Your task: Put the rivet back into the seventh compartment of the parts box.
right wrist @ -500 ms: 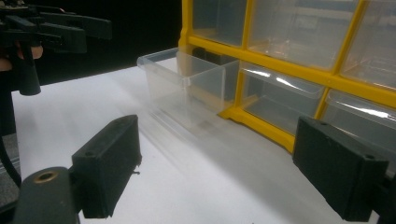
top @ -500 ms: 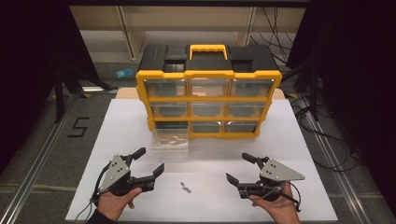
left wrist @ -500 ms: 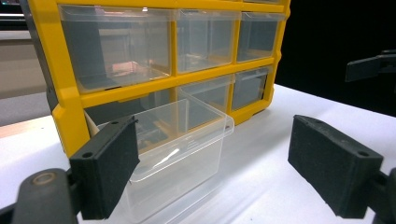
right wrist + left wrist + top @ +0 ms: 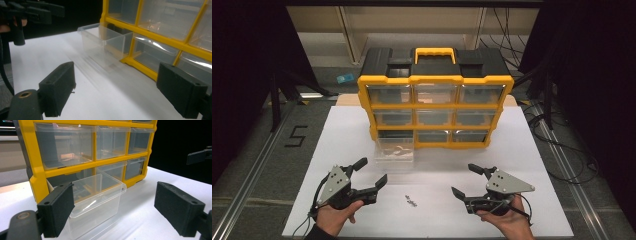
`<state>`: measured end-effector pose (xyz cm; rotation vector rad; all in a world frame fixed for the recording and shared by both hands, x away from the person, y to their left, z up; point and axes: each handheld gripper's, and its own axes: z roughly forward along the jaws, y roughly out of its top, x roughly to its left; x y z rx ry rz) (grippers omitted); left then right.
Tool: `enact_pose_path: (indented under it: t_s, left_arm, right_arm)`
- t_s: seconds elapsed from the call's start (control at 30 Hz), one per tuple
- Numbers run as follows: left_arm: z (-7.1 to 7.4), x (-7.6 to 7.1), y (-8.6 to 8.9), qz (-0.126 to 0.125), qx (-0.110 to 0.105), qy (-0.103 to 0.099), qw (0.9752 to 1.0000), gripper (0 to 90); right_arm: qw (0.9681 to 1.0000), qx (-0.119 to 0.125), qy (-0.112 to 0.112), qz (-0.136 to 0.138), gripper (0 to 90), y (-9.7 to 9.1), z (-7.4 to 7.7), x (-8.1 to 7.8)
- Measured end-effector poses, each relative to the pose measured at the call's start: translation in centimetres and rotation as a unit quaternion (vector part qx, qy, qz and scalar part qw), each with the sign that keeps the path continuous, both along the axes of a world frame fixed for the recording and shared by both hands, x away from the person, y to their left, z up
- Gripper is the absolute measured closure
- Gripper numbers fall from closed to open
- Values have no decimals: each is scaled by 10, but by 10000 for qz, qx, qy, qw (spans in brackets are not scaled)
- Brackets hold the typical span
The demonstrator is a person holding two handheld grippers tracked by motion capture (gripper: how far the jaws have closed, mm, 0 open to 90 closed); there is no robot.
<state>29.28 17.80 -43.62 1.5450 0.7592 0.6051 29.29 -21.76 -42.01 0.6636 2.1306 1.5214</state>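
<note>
A: Report the near-left of the white table top (image 4: 532, 150).

B: The left gripper (image 4: 368, 175) is held in the person's left hand (image 4: 334, 216), low over the table, jaws spread wide with nothing between them. They point toward the table's centre-right.

A: Next item to the right?

B: A clear plastic drawer (image 4: 395, 150) is pulled out of the bottom-left slot of the yellow-and-black nine-drawer parts organiser (image 4: 435, 102). Its long axis runs from the organiser toward the person, open top upward. It rests on the table just ahead of the left gripper.

A: Contents?

B: The high view shows small pale parts inside. The left gripper view shows the drawer (image 4: 96, 202) close up, with its front lip and transparent walls; contents cannot be told there.

A: Table centre?

B: A small dark metal piece (image 4: 410, 201) lies between the two grippers, apart from both.

A: Right side?

B: The right gripper (image 4: 469, 181), in the right hand (image 4: 507, 220), has its jaws spread and empty, pointing left. Its own view shows the drawer (image 4: 102, 40) side-on and the left gripper (image 4: 32, 11) beyond.
</note>
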Motion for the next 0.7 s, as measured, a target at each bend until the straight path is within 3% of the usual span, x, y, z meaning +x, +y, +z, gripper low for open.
enact_pose_path:
  t_s: [0.1,0.33,0.37,0.4,0.43,0.47,0.6,0.63,0.7]
  left_arm:
    - [0,0,0,7,1,-17,10000,158]
    - [0,1,-1,5,11,-13,10000,158]
    - [0,0,-1,4,11,1,10000,158]
    - [-1,0,-1,6,12,19,10000,158]
    - [-1,1,-1,10,7,12,10000,158]
    - [-1,1,-1,10,7,12,10000,158]
    - [-1,1,-1,0,8,4,10000,158]
    - [0,1,-1,8,-4,14,10000,158]
    - [0,1,-1,4,4,-20,10000,158]
  right_arm:
    - [9997,34,165,161,205,5,5,-2]
    - [9989,-200,166,402,238,21,18,1]
    - [9979,-246,340,493,246,26,20,3]
    - [9979,-246,340,493,246,26,20,3]
    - [9965,-117,560,612,244,33,21,8]
    - [9965,-117,560,612,244,33,21,8]
    - [9946,-508,552,717,234,48,23,15]
    - [9923,-686,637,805,229,55,22,19]
    - [9907,-790,691,864,224,59,22,21]
